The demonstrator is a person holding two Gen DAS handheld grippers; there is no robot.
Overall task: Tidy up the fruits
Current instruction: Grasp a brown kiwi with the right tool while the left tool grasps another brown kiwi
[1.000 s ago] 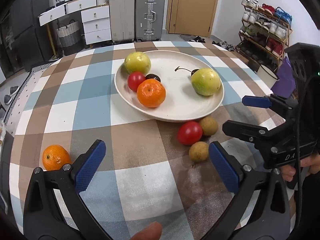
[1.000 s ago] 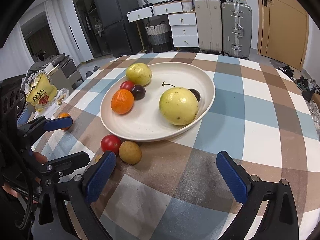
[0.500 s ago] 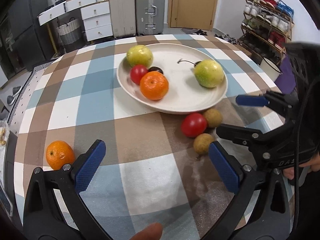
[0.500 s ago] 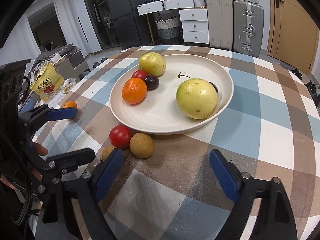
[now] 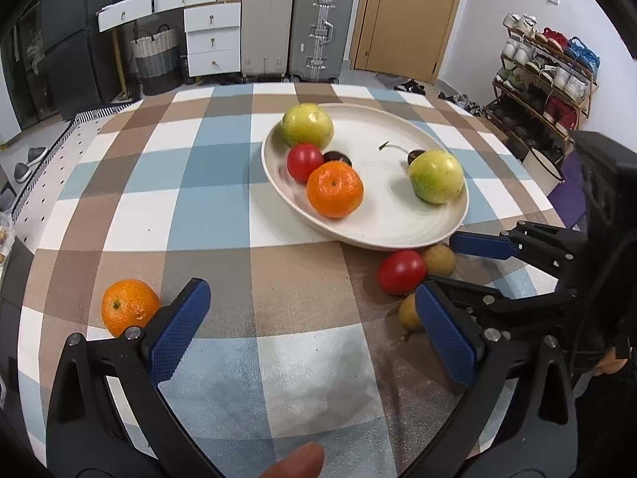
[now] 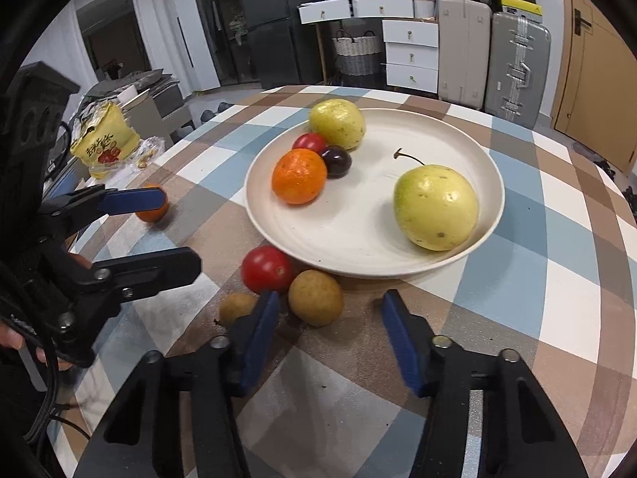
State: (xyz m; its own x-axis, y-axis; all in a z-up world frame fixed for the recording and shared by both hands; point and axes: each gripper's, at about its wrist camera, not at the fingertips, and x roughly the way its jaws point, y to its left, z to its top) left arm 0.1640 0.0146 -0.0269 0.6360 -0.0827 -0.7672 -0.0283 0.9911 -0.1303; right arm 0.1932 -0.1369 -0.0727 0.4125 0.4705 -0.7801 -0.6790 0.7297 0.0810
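A white plate holds two yellow-green fruits, an orange, a red tomato and a dark cherry. Just off its near rim lie a red tomato and two brown longans. My right gripper is closing with the nearer longan between its jaws; the pads stand clear of it. The other longan lies outside the left finger. My left gripper is open and empty, beside a loose orange.
The checked tablecloth covers a round table. A yellow snack bag lies off the table's far left edge. Suitcases, white drawers and a shoe rack stand in the room behind.
The right gripper has moved in on the loose fruits at the plate's rim and its jaws have narrowed around a longan. The left gripper has barely shifted.
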